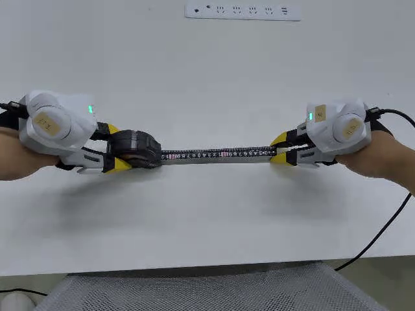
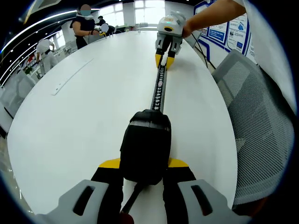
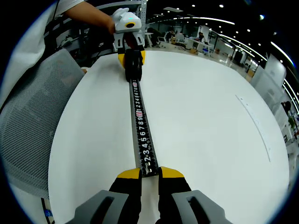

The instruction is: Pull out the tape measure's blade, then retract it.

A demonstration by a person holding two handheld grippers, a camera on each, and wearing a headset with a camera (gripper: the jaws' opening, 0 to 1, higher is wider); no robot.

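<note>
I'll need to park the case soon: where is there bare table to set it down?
Broad bare table lies between the blade and the power strip at the far edge. Another bare band runs from blade to near edge, by the mesh chair. Crowded: the line from left gripper and case to right gripper.
</note>
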